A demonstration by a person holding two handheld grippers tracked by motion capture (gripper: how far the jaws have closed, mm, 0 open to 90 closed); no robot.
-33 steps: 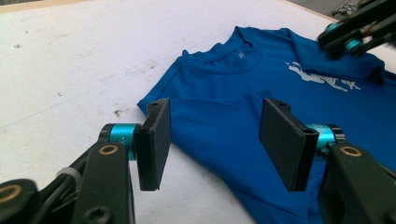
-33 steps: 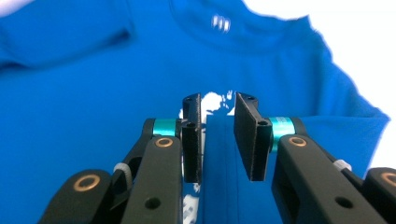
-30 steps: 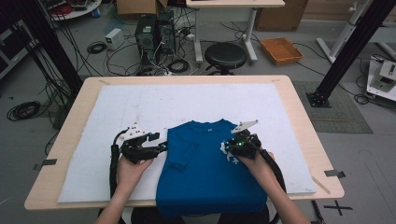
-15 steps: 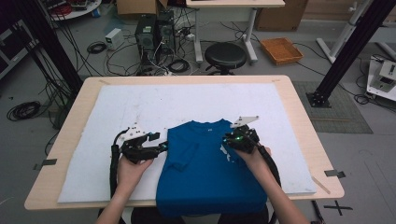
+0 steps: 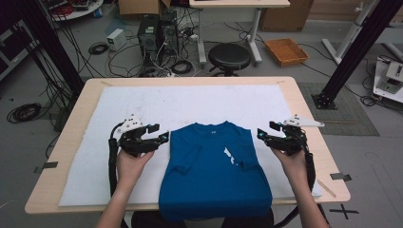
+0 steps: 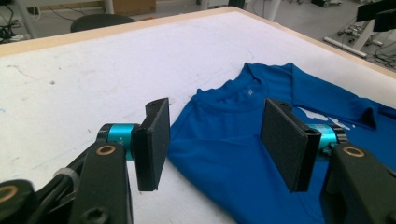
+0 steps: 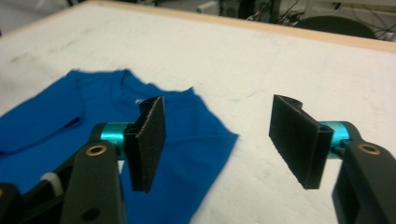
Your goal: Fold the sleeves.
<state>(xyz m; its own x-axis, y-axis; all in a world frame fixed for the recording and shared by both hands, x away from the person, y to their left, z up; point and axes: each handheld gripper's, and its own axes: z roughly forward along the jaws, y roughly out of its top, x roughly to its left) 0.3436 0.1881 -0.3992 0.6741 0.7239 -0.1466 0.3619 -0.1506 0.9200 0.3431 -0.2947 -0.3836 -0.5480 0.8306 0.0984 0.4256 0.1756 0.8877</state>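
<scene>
A blue T-shirt (image 5: 209,175) lies flat on the white mat (image 5: 190,102), collar away from me, both sleeves folded in over the body; its hem hangs over the table's near edge. My left gripper (image 5: 162,137) rests just left of the shirt's shoulder, open, with nothing between its pads (image 6: 152,135); the shirt (image 6: 233,140) lies beyond them. My right gripper (image 5: 263,133) hovers just right of the shirt, clear of the cloth. Its jaws have just been opening and are empty, and in the right gripper view (image 7: 219,140) the shirt (image 7: 187,154) lies below its left pad.
The mat covers most of the wooden table (image 5: 311,128), with bare mat beyond and beside the shirt. On the floor behind are a black stool (image 5: 229,56), computer towers (image 5: 152,31), cables and an orange tray (image 5: 286,51). A black frame post (image 5: 351,52) stands at the right.
My right gripper has let go of the shirt's right side, opened, and pulled away to the right and slightly up. The left gripper has stayed put.
</scene>
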